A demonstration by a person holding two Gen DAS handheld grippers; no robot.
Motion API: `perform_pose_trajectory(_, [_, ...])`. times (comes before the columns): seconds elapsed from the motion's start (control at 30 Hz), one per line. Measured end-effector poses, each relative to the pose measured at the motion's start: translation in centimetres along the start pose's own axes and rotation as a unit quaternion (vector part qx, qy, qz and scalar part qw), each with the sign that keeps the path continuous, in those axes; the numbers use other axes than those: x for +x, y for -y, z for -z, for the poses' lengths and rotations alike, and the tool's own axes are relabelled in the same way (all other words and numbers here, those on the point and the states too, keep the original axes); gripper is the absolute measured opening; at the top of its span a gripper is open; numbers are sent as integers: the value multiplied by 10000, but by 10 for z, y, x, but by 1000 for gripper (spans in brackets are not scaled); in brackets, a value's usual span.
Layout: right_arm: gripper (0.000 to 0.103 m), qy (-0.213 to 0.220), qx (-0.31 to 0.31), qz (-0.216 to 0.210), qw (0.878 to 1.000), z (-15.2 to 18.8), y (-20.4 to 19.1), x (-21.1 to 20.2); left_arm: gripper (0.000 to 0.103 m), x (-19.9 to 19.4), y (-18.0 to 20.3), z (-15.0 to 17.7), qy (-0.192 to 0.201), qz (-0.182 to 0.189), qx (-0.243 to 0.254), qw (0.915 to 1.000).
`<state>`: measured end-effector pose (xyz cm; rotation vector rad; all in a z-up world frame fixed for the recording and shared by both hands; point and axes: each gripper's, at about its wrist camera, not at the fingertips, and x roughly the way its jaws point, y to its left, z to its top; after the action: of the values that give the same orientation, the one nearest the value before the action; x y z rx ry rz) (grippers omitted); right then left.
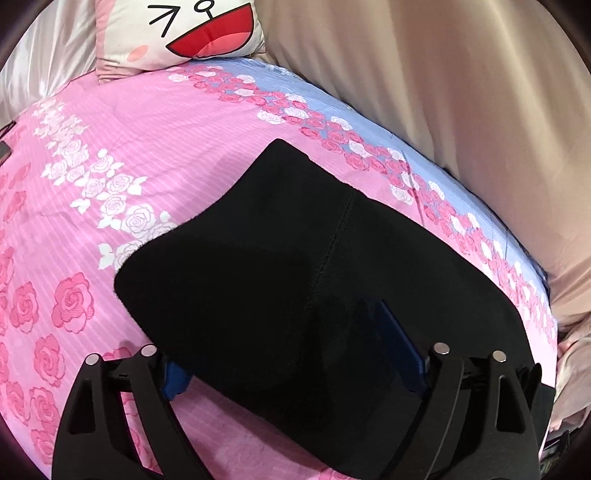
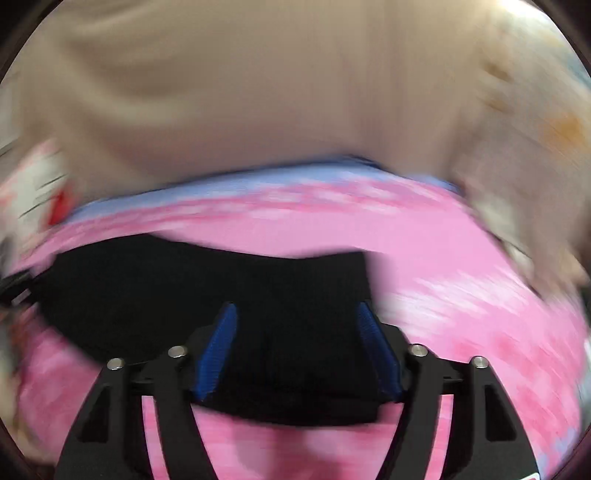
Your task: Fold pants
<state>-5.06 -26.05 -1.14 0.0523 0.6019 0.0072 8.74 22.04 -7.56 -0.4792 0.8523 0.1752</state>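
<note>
Black pants (image 1: 280,266) lie partly folded on a pink rose-print bedsheet (image 1: 92,184). In the left wrist view my left gripper (image 1: 291,354) has its blue pads wide apart, with the near end of the pants draped between and over them; only parts of the pads show. In the blurred right wrist view the pants (image 2: 207,280) stretch across the sheet, and my right gripper (image 2: 297,321) is open with its blue pads (image 2: 221,339) on either side of the pants' near edge.
A cartoon-face pillow (image 1: 184,33) sits at the head of the bed. A beige curtain (image 1: 461,92) hangs along the far side, beyond the sheet's blue border (image 1: 332,99). The right wrist view is motion-blurred.
</note>
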Motion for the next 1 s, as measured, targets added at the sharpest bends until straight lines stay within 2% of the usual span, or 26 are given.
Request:
perform_pose_trajectory(0.1, [62,-442,-789,-878,9920,2,-72,33,88,1,0,0,6,-5,23,10000])
perform_pose_trajectory(0.13, [62,-560,-989,-991,9886,4,-89,45,88,1,0,1,2,4,38,10000])
perform_pose_trajectory(0.2, [61,-757,-1313,-801,9852,8,-113,73,88,1,-2,0,-31,80,52,9999])
perform_pose_trajectory(0.23, [47,-865,-1309,-773,9846,8,-119,85,88,1,-4,-1,-48,145,32,9999])
perform_pose_trajectory(0.27, [39,-969,-1236,-804,9843,9,-122,93,88,0,-6,-2,-63,197,9,9998])
perform_pose_trajectory(0.33, [16,-985,-953,-897,9865,3,-119,103,88,0,-9,-4,-92,302,-16,9995])
perform_pose_trajectory(0.4, [15,-1020,-691,-1013,9872,-10,-116,103,88,1,-11,-5,-94,367,-23,9993])
perform_pose_trajectory(0.5, [16,-906,-695,-1022,9882,-20,-126,101,93,3,-10,-4,-62,439,-6,9990])
perform_pose_trajectory(0.57, [20,-1159,-807,-1075,9841,-13,-136,116,96,4,-7,-3,-28,421,47,9991])
perform_pose_trajectory(0.63, [32,-975,-732,-1077,9867,-6,-136,116,95,5,-3,-2,10,310,139,9994])
perform_pose_trajectory(0.67, [36,-987,-581,-1200,9861,-10,-132,111,93,5,-2,-1,18,274,182,9995])
perform_pose_trajectory(0.7, [42,-940,-343,-1389,9852,-14,-125,104,79,4,-1,-1,46,230,249,9994])
perform_pose_trajectory(0.73, [49,-836,-176,-1519,9847,-16,-119,95,56,3,-2,-2,31,217,309,9993])
perform_pose_trajectory(0.8, [57,-615,65,-1463,9873,-22,-104,78,29,3,-9,-6,-36,304,222,9993])
perform_pose_trajectory(0.9, [61,-420,224,-1092,9929,-27,-79,60,21,-4,-14,-15,-161,682,49,9975])
perform_pose_trajectory(1.0, [61,-362,500,-859,9944,-25,-49,50,20,-27,15,-19,106,685,521,9962])
